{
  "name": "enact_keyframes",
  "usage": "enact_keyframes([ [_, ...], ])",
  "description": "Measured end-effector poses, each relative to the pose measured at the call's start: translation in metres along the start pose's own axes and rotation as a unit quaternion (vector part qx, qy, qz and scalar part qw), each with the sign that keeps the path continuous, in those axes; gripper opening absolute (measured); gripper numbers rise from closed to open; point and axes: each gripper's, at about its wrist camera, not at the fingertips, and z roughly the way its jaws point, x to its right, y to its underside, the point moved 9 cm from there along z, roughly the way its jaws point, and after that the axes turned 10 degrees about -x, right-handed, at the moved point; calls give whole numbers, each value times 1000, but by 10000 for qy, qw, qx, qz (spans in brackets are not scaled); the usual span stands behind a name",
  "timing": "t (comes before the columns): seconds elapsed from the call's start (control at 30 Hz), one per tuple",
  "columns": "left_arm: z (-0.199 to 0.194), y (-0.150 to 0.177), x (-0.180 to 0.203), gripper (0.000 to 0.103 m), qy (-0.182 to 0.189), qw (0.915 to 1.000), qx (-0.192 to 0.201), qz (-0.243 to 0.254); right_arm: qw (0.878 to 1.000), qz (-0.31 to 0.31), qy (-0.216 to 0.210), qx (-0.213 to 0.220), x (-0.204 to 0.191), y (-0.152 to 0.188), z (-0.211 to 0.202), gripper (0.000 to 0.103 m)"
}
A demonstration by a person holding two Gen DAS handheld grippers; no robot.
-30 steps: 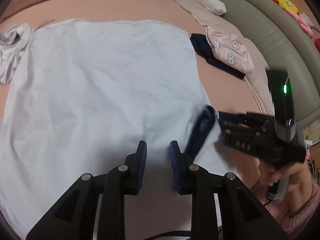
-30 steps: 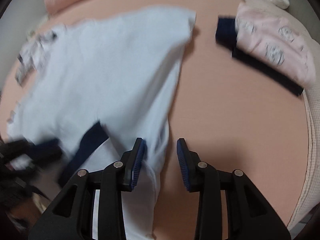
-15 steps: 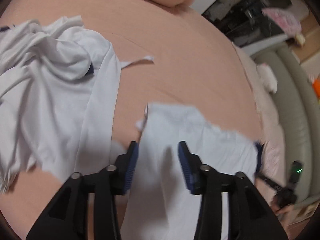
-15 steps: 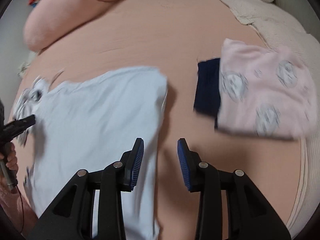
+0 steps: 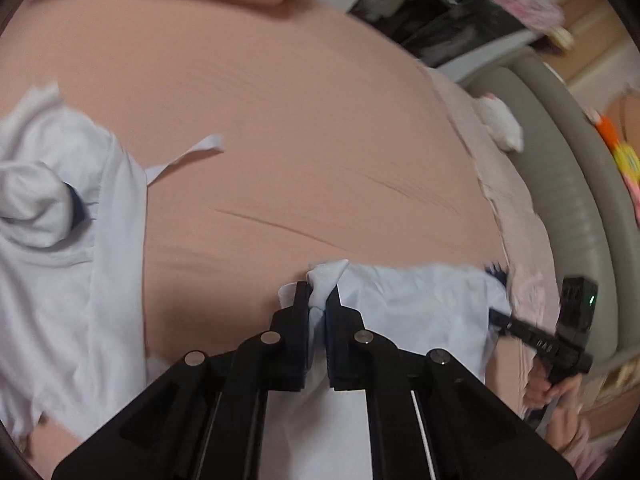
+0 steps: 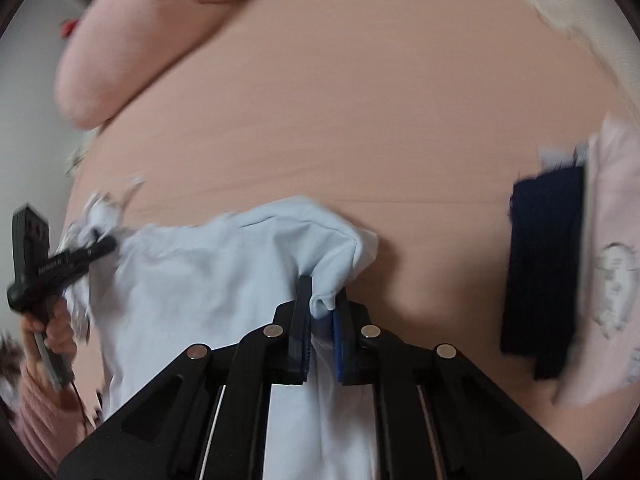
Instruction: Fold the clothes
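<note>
Currently, the pale blue garment [image 5: 416, 300] is gripped at two points along its far edge, spread between the two tools on the pink bed sheet [image 5: 300, 128]. The left gripper [image 5: 318, 304] is clamped on a bunched corner of the cloth; its jaws have just been closing, with fabric between them. The right gripper [image 6: 322, 304] is likewise clamped on the opposite corner, its jaws also just closed onto the fabric.

Progress, as judged: a folded dark navy item [image 6: 544, 272] and a folded pink printed item [image 6: 612, 272] are seen stacked at the right side of the bed, so those appear done. The blue garment is only part-way; whether a first fold is already laid in cannot be settled, as both views are blurred at the edges. A crumpled white garment [image 5: 60, 220] is noted at the left, not yet folded.

Remaining, as judged: the held edge is to be carried over to complete a fold, the garment set with the stack, and the white piece then taken up.
</note>
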Motion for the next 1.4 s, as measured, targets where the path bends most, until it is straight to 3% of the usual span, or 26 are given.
enact_keyframes([
  [0.1, -30, 62, 21, 7, -144, 9983, -166, 531, 9952, -956, 156, 149, -35, 39, -38, 7],
  [0.17, -38, 104, 18, 7, -451, 9953, -460, 720, 9881, -1448, 503, -95, -42, 75, -46, 7],
  [0.27, -35, 156, -2, 7, -1041, 9867, -926, 834, 9814, -1490, 860, -850, -27, 131, -33, 8],
  [0.37, -32, 185, -16, 13, -1216, 9821, -1245, 727, 9765, -1300, 992, -1401, -11, 166, -19, 9],
  [0.4, -37, 190, -19, 21, -1241, 9826, -1209, 665, 9778, -1183, 910, -1470, -9, 172, -19, 10],
  [0.47, -55, 190, -21, 33, -1333, 9857, -862, 566, 9831, -1057, 763, -1287, -15, 168, -30, 18],
  [0.53, -69, 178, -17, 34, -1258, 9900, -453, 455, 9893, -907, 767, -842, -19, 154, -44, 19],
  [0.67, -61, 143, 2, 34, -997, 9948, -6, 222, 9947, -521, 881, 57, -20, 122, -74, 21],
  [0.73, -45, 134, 1, 34, -1214, 9922, -88, 257, 9927, -290, 1093, 417, -17, 89, -74, 25],
  [0.8, -20, 138, -2, 34, -1445, 9880, -522, 177, 9896, -199, 1376, 376, -21, 75, -54, 26],
  [0.9, 1, 162, -10, 34, -1693, 9779, -1219, 164, 9884, -352, 1439, -337, -18, 109, -26, 26],
  [1.0, -11, 191, -18, 36, -1710, 9738, -1479, 258, 9829, -755, 1532, -694, -21, 144, -19, 25],
  [1.1, -33, 202, -22, 41, -1576, 9765, -1453, 202, 9742, -1104, 1738, -924, -15, 175, -25, 25],
  [1.2, -54, 195, -19, 41, -1542, 9812, -1138, 224, 9696, -1061, 1980, -974, -7, 179, -41, 26],
  [1.3, -62, 178, -15, 41, -1551, 9847, -746, 286, 9672, -1111, 2217, -554, -15, 160, -61, 27],
  [1.4, -44, 175, -15, 41, -1596, 9829, -900, 160, 9721, -1187, 2011, -218, -32, 141, -60, 30],
])
